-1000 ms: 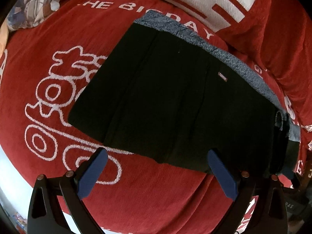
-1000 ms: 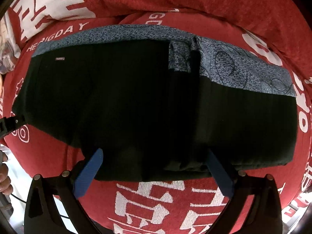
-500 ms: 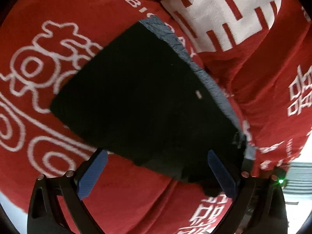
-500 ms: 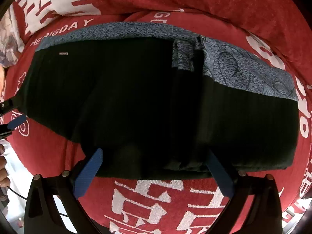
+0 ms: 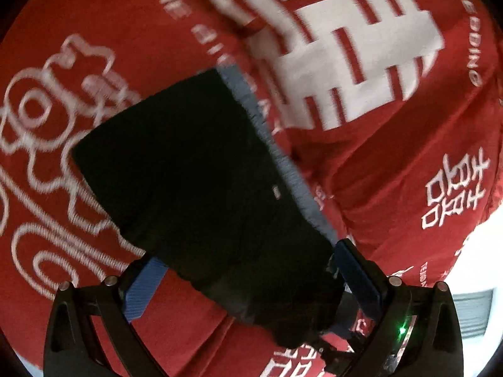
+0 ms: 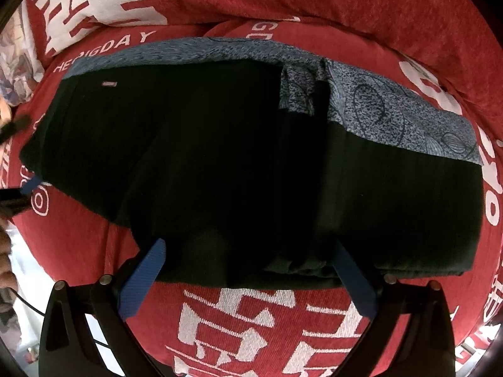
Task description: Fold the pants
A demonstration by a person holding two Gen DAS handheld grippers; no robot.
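Observation:
The black pants (image 6: 239, 163) with a blue patterned lining strip (image 6: 393, 116) lie folded on the red cover. In the left wrist view the pants (image 5: 201, 182) run diagonally, their near end between the blue pads. My left gripper (image 5: 248, 270) is open, its jaws straddling that end of the fabric. My right gripper (image 6: 251, 267) is open, its jaws standing either side of the pants' near folded edge. The left gripper's blue pad tip (image 6: 30, 185) shows at the pants' far left corner in the right wrist view.
A red cover with white characters (image 6: 251, 323) spreads under the pants. A red cushion with large white characters (image 5: 330, 47) stands behind. A hand (image 6: 4, 270) shows at the left edge. The cover's edge drops off at right (image 5: 471, 251).
My left gripper has swung round and closed in on the pants' end, so the fabric now lies between its pads. My right gripper has edged slightly closer. The pants have not moved.

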